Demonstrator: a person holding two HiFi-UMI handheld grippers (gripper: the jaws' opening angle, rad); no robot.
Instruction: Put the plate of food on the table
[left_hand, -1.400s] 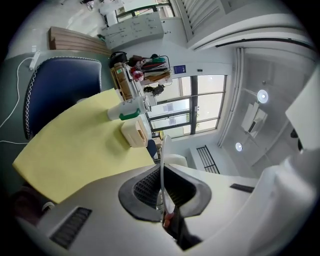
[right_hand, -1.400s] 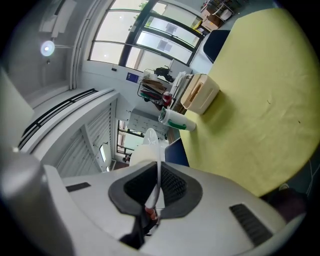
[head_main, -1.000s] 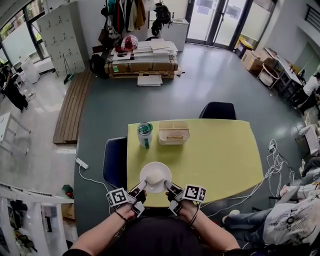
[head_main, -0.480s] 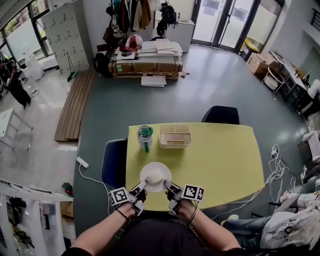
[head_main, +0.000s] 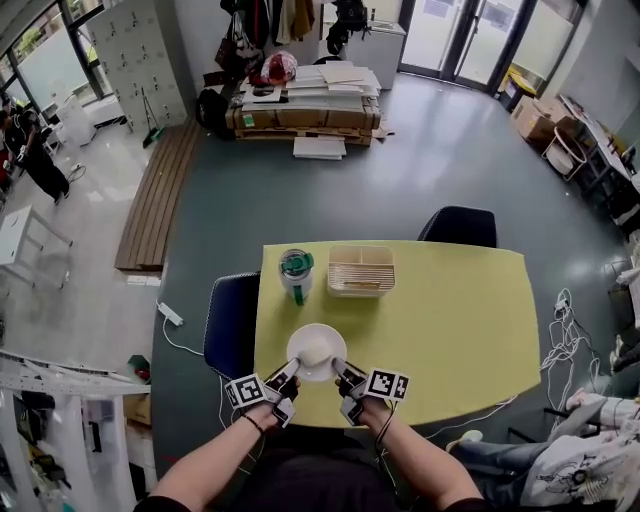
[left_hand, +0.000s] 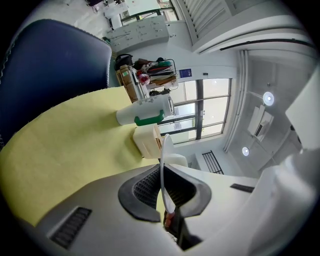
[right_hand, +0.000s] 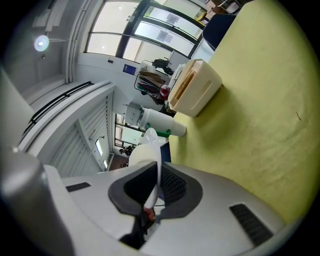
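Observation:
A white plate (head_main: 316, 352) with a pale round bun (head_main: 315, 351) on it hangs over the near left part of the yellow table (head_main: 450, 320). My left gripper (head_main: 287, 375) is shut on the plate's near left rim, and my right gripper (head_main: 341, 376) is shut on its near right rim. In the left gripper view the plate's rim (left_hand: 164, 170) stands edge-on between the dark pads. The right gripper view shows the rim (right_hand: 156, 175) clamped the same way, with the bun (right_hand: 149, 137) beyond it.
A white cup with a green lid (head_main: 293, 270) and a cream box of sticks (head_main: 361, 269) stand at the table's far side. A dark blue chair (head_main: 228, 325) is at the table's left, another (head_main: 458, 226) behind it. Cables (head_main: 565, 335) lie on the floor at right.
Both grippers and the plate have sunk toward the tabletop, still gripped at both rims. The view has shifted a little, so the table sits further right in the frame.

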